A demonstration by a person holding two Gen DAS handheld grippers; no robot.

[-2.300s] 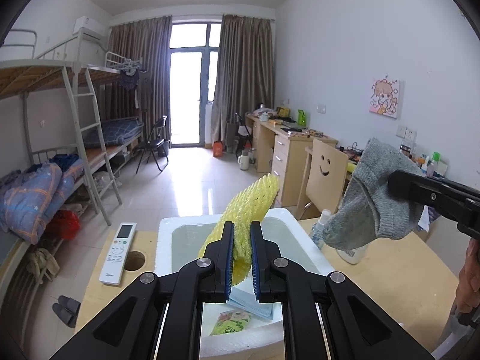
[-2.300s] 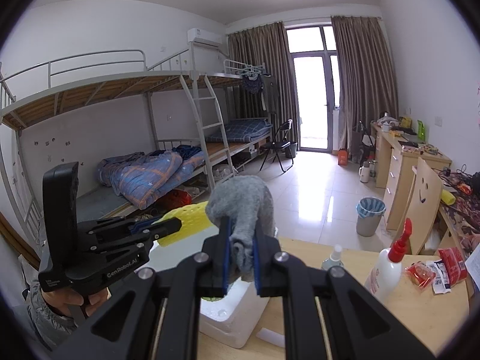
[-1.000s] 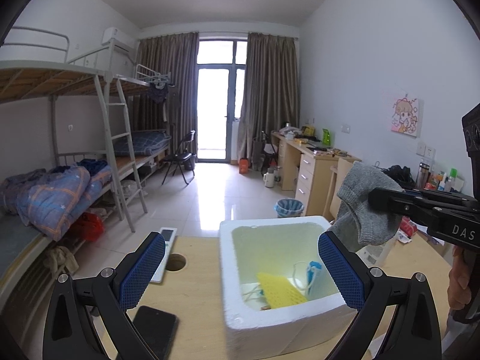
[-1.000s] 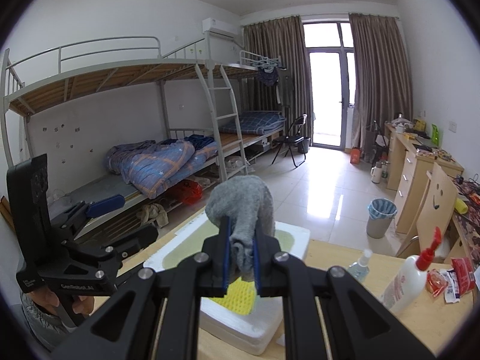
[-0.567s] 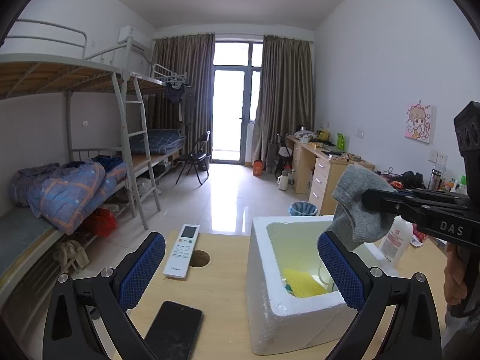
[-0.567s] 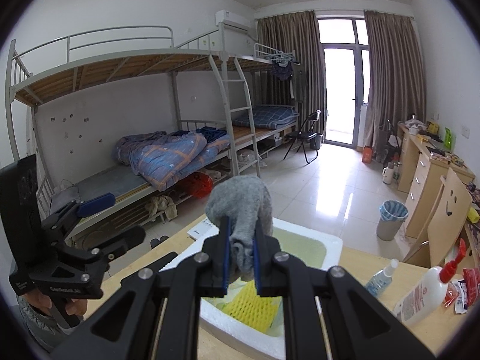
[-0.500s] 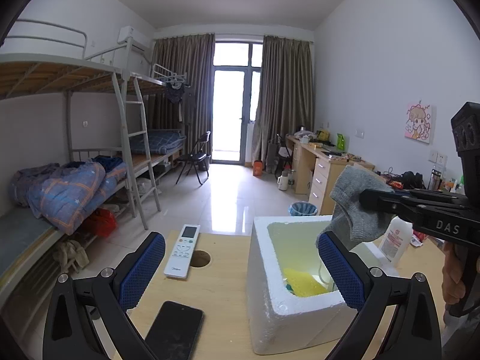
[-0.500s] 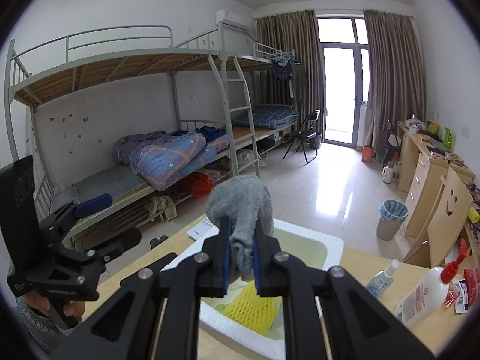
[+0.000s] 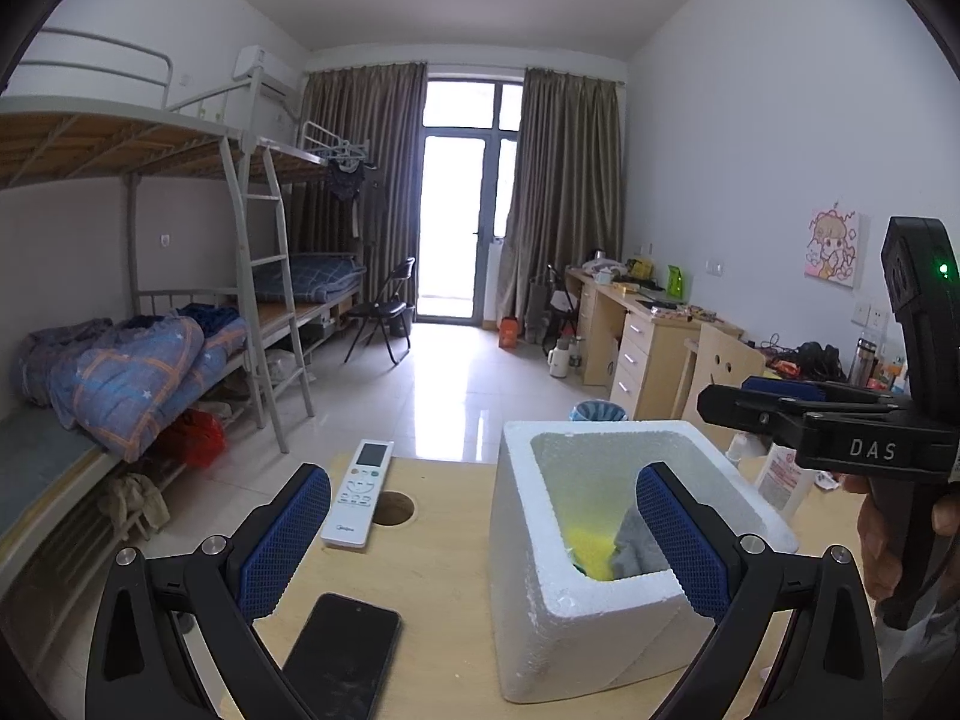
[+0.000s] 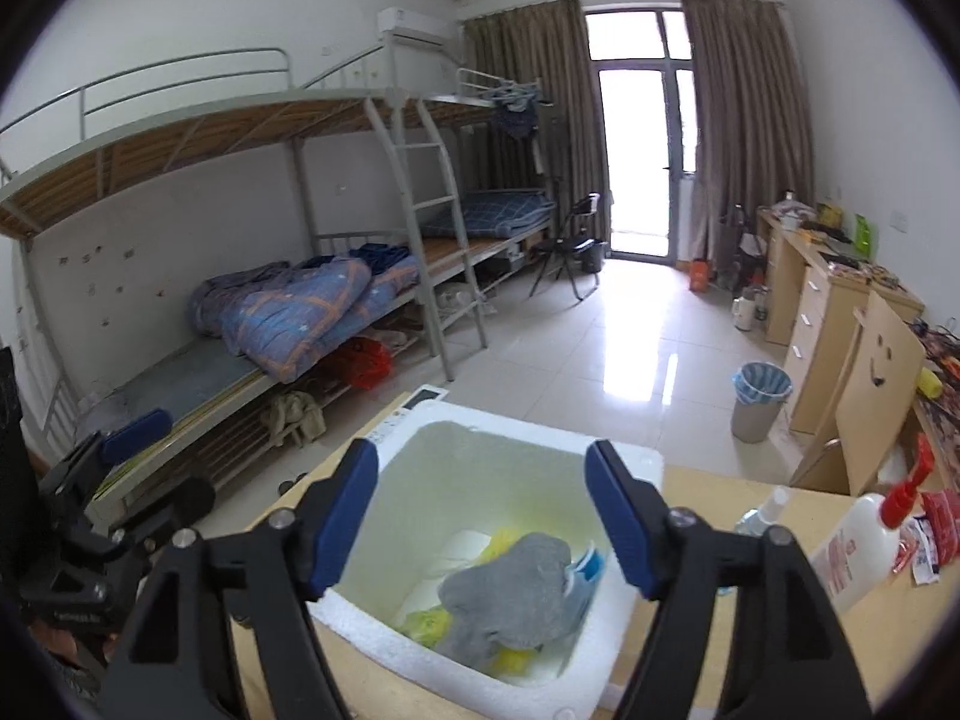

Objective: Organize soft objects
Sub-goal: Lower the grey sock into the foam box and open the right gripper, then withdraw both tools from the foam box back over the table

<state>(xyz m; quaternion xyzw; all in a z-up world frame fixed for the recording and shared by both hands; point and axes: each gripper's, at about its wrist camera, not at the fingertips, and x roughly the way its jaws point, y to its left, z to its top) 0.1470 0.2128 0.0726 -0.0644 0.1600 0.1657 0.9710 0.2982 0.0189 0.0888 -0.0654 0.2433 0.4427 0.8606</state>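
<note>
Phone (image 9: 342,657) and remote (image 9: 358,492) lie left on the worktop (image 9: 444,552). Left gripper (image 9: 480,534) hangs spread, empty. Sock (image 10: 516,585) lies in the box (image 9: 576,618) on yellow mesh (image 9: 585,543); right gripper (image 10: 480,516), fingers just opened, holds nothing. No soft things remain outside.

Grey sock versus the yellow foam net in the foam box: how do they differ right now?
The grey sock lies on top; the yellow foam net sits underneath, mostly covered. The sock is a crumpled knit cloth, while the net is bright foam mesh showing only at the sock's edges. Both rest inside the white foam box, held by neither gripper; the right gripper hangs above with jaws just opened.
</note>
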